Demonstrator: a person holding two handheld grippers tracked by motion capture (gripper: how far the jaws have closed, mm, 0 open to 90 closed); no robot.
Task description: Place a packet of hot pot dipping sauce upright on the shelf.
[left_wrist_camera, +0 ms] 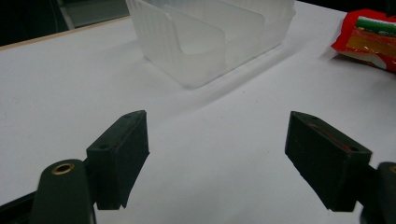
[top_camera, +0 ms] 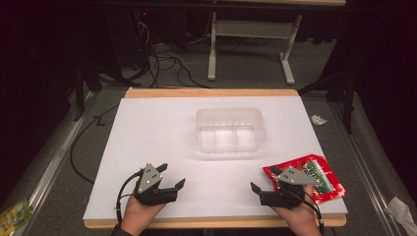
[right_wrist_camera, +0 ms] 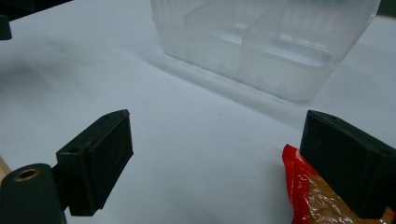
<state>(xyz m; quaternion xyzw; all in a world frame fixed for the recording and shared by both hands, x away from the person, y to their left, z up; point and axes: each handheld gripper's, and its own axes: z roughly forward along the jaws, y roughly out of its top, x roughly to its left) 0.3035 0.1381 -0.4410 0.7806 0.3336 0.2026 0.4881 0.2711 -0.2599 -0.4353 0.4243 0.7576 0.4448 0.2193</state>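
A clear plastic container (top_camera: 230, 130) with inner dividers stands empty at the middle of the white board (top_camera: 147, 128). A red snack packet (top_camera: 314, 174) lies flat near the board's front right corner. My left gripper (top_camera: 170, 176) rests open at the front left, with nothing between its jaws; its view looks toward the container (left_wrist_camera: 210, 37) and the packet (left_wrist_camera: 369, 39). My right gripper (top_camera: 265, 179) is open at the front right, just beside the packet's left edge. In the right gripper view the packet (right_wrist_camera: 313, 196) lies by the right jaw, and the container (right_wrist_camera: 266, 42) is ahead.
The board sits on a wooden table whose edge (top_camera: 211, 92) shows at the back. On the floor lie cables (top_camera: 167, 64), a crumpled paper (top_camera: 318, 119), another scrap (top_camera: 401, 211) and a green packet (top_camera: 14, 214). A white desk frame (top_camera: 251, 44) stands behind.
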